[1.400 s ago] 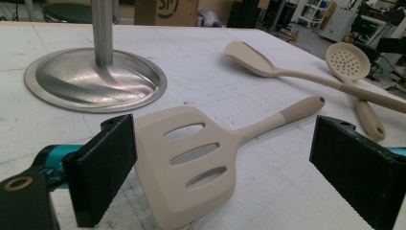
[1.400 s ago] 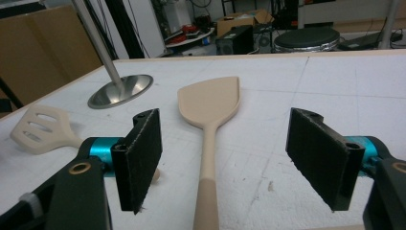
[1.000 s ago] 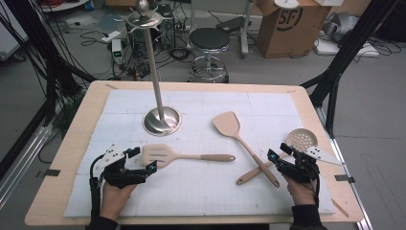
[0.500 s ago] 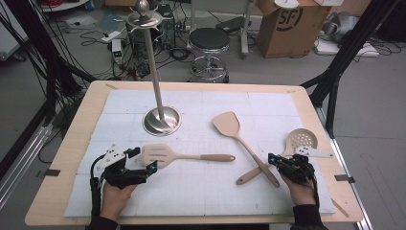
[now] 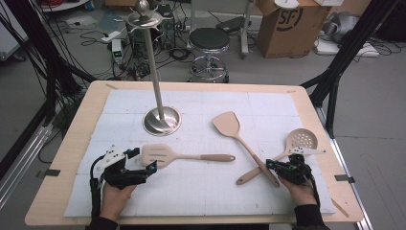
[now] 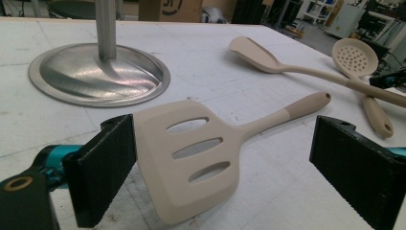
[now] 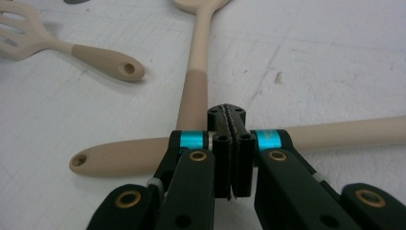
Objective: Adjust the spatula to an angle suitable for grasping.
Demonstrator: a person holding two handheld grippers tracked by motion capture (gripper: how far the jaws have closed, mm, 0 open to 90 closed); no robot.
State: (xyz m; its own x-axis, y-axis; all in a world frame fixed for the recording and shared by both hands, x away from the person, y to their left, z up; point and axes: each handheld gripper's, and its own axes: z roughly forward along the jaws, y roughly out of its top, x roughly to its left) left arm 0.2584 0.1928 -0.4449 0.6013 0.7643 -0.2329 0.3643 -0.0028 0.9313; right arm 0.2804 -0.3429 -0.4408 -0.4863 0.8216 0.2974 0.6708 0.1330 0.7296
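Note:
A beige slotted spatula [image 5: 160,155] lies on the white mat, its head [image 6: 191,153] between the wide-apart jaws of my open left gripper [image 5: 143,160] [image 6: 225,158]; the left pad is close to the head's edge, the other stands well clear. A solid spatula [image 5: 227,123] and a round skimmer [image 5: 302,140] lie crossed at the right. My right gripper [image 5: 271,165] [image 7: 227,111] is shut, pads pressed together with nothing between them, just over the spot where the solid spatula's handle [image 7: 196,91] crosses the skimmer's handle [image 7: 344,130].
A metal stand with a domed base [image 5: 162,120] [image 6: 98,74] and a tall pole rises at the mat's back left. The white mat [image 5: 201,191] covers most of the wooden table [image 5: 57,191]. A stool and a cardboard box stand on the floor beyond the far edge.
The right gripper's jaws, apart a second ago, have closed on nothing, and it has shifted slightly left toward the crossed handles. The left gripper and the utensils have not moved.

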